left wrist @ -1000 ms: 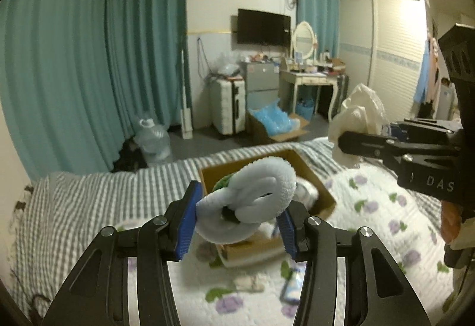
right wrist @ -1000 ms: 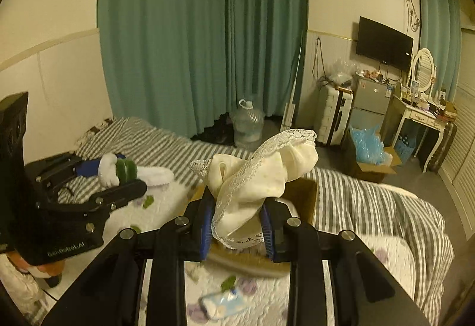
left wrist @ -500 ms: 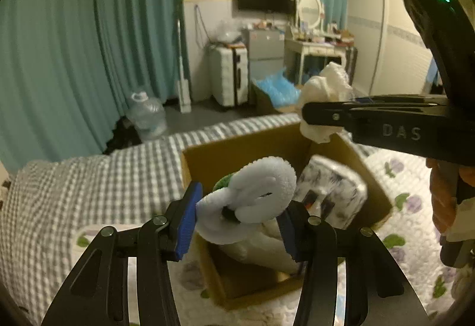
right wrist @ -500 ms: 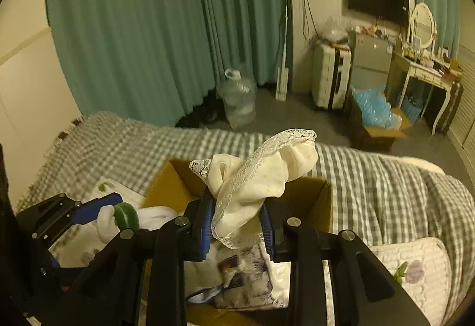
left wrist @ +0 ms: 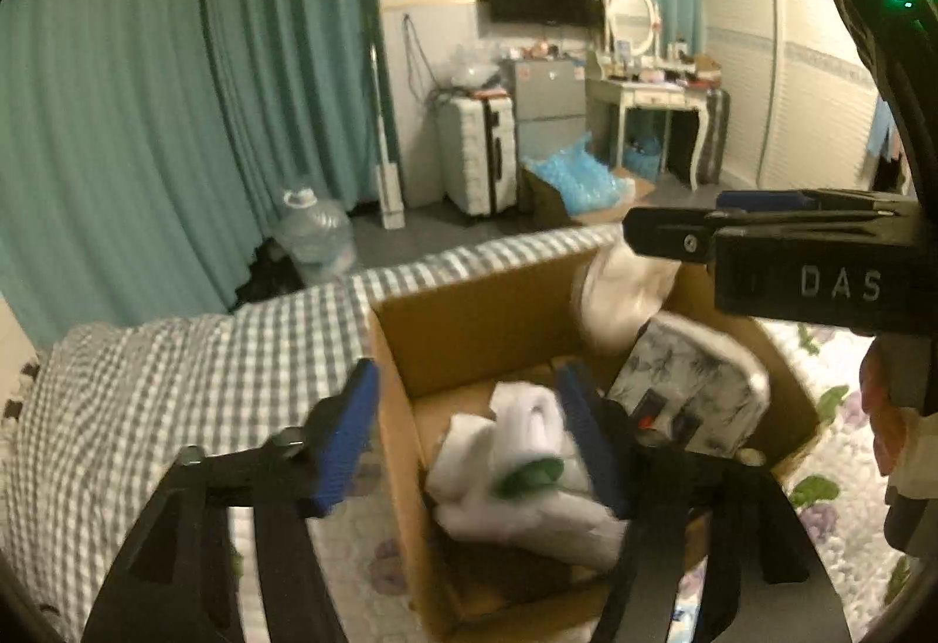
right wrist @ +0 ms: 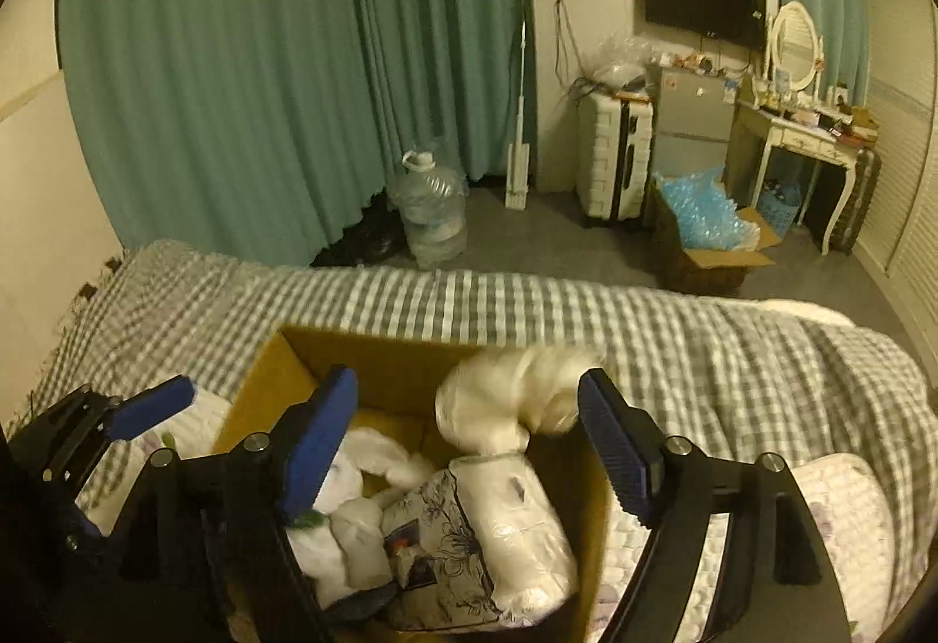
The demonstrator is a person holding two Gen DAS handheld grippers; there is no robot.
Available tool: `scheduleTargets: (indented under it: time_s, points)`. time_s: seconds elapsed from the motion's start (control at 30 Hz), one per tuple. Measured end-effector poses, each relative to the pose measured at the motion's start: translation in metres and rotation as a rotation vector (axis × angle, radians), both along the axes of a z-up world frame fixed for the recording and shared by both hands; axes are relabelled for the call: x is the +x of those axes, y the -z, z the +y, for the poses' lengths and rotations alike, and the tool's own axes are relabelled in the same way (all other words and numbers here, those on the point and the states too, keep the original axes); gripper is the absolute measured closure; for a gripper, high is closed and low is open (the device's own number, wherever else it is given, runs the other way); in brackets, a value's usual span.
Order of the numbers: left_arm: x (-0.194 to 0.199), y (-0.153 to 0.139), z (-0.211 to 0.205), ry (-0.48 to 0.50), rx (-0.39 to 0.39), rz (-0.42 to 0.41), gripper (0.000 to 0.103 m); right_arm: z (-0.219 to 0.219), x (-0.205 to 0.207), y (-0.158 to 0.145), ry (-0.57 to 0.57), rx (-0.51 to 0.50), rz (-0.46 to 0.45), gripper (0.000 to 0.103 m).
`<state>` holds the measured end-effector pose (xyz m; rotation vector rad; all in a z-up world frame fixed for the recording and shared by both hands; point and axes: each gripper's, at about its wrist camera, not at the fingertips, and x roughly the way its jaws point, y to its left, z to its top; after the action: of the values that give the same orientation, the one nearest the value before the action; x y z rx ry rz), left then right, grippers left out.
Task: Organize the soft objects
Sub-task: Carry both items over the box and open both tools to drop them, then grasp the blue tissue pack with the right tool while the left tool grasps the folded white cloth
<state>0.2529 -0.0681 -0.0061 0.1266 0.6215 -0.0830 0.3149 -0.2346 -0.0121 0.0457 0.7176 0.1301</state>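
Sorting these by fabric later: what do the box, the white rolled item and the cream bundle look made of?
Box: plain brown corrugated cardboard, matte. White rolled item: seems fleecy plush, fuzzy surface, green patch. Cream bundle: probably thin woven cloth; blurred, so uncertain.

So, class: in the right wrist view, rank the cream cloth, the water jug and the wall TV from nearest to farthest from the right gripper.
1. Cream cloth, between the open right gripper's jaws, over the cardboard box.
2. Water jug, on the floor beyond the bed.
3. Wall TV, upper right, on the far wall.
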Motion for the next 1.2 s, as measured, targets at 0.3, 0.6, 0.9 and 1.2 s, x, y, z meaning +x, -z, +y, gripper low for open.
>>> scheduleTargets:
  time_s: [0.3, 0.6, 0.9, 1.2]
  points:
    - [-0.087, -0.099, 0.015, -0.009, -0.032, -0.188, 0.012, 0.010, -0.076, -0.111, -0.032, -0.034, -0.142, 0.009]
    - [-0.162, -0.134, 0.043, -0.068, -0.050, -0.259, 0.011, 0.013, -0.191, -0.141, -0.067, -0.076, -0.162, 0.002]
    - [-0.176, -0.052, 0.053, -0.079, -0.065, -0.126, 0.011, 0.025, -0.216, -0.031, -0.092, -0.044, -0.014, 0.002]
    - [-0.145, 0.053, 0.053, -0.067, -0.089, 0.039, 0.011, 0.029, -0.182, 0.085, -0.121, -0.098, 0.168, 0.002]
